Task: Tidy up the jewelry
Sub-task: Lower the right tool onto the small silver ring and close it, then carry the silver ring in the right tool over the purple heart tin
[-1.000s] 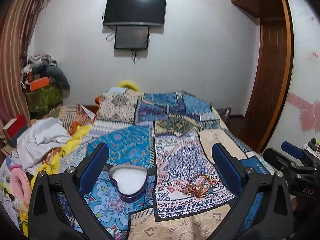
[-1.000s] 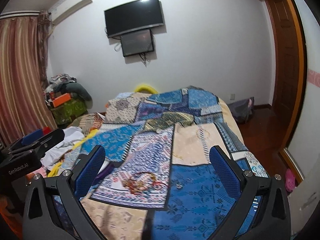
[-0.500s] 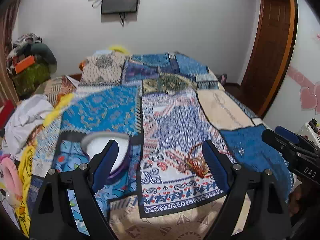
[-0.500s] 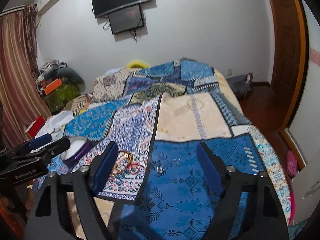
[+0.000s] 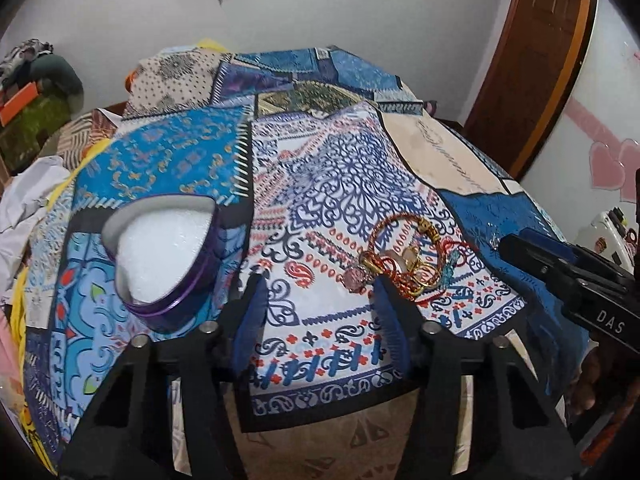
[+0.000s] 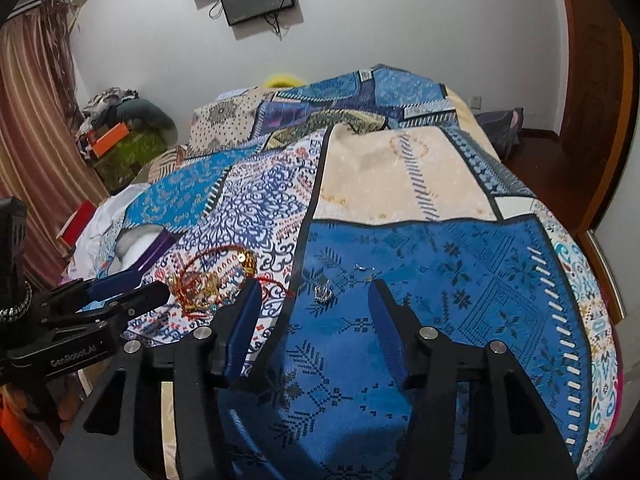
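A tangled pile of jewelry [image 5: 404,264], red and gold bangles with beads, lies on the patterned bedspread. It also shows in the right wrist view [image 6: 204,280]. A purple heart-shaped box [image 5: 160,256] with white lining stands open to its left. My left gripper [image 5: 320,280] is open and empty, just left of the pile. My right gripper [image 6: 314,286] is open and empty over the blue patch, with a small silver ring [image 6: 323,291] between its fingers and small silver earrings [image 6: 365,269] beyond.
The bed [image 6: 400,184] fills both views. Crumpled white and yellow cloth [image 5: 28,196] lies at its left. A pile of clothes and an orange box [image 6: 112,136] sit by the curtain. A wooden door [image 5: 536,52] stands at right.
Both grippers have tilted down and moved closer to the bedspread. Their jaws have narrowed but stay open. The jewelry and the box have not moved.
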The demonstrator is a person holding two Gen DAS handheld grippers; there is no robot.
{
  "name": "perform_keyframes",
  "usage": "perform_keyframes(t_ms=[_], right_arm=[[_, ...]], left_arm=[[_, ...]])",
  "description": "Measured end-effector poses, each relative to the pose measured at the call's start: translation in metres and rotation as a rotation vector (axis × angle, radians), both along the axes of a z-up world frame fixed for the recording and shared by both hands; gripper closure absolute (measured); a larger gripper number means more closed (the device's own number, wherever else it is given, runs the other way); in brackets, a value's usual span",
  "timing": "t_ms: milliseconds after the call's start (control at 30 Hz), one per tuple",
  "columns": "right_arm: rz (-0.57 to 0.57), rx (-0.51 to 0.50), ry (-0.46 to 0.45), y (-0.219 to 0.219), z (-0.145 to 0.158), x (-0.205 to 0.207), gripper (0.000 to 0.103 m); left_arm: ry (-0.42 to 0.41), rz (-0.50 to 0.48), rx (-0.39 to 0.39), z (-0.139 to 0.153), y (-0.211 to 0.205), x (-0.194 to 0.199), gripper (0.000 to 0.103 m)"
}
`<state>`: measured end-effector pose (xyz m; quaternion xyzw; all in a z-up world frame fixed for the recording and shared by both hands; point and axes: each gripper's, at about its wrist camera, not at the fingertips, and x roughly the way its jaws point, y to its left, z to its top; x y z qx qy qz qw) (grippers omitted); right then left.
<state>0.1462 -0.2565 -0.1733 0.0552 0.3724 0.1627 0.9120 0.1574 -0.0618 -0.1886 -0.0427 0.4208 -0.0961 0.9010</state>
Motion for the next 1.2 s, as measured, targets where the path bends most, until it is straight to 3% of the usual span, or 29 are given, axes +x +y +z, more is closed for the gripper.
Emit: perform_keyframes(t_ms=[367, 600, 767, 1200], right_arm=[[0.023, -0.020, 0.025, 0.004, -0.007, 0.009, 0.066], [0.030, -0.033, 0.040, 0.007, -0.012, 0.015, 0.081], [0.015, -0.025, 0.046, 0.002, -0.013, 0.016, 0.093], [0.024, 0.004, -0.013, 0.001, 0.013, 0.005, 0.094]], left_arm=[[-0.016, -0.051, -0.017, -0.002, -0.005, 0.006, 0.077], [-0.017, -0.077, -0.050, -0.005, -0.007, 0.013, 0.088], [-0.020, -0.085, -0.073, -0.006, -0.008, 0.014, 0.089], [-0.076, -0.077, -0.061, 0.019, -0.008, -0.001, 0.089]])
